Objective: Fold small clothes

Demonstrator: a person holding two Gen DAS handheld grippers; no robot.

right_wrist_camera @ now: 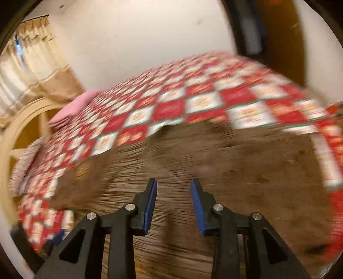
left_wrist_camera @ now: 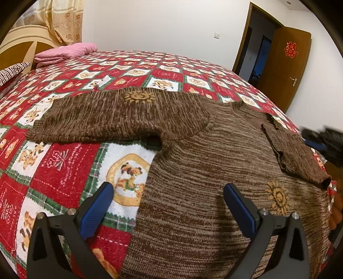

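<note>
On the far left of the left wrist view: a cream headboard under a patterned curtain, with a folded pink blanket at the near corner of the bed. Spread across everything, a quilt in red and white squares with bear pictures and green borders. Lying flat on that quilt, a brown knitted sweater, one sleeve stretched out to the left with a yellow sun motif, body filling the middle and right. Further right, the other sleeve folded across the chest, cuff near the quilt's right edge, a second sun motif just below it. Low in the frame, the left gripper, jaws spread wide, nothing between the blue pads; left pad over the quilt, right pad over the knit, whether touching cannot be told. At the far right edge, a dark blurred shape, too smeared to name. Behind, a white wall and a wooden door standing open, red paper decoration on it.

Over in the right wrist view, heavily blurred: curtain and headboard at left, pink blanket beyond, checked quilt across the middle, brown sweater filling the lower half. Right gripper above the knit, jaws partly apart, no cloth pinched between the pads.
</note>
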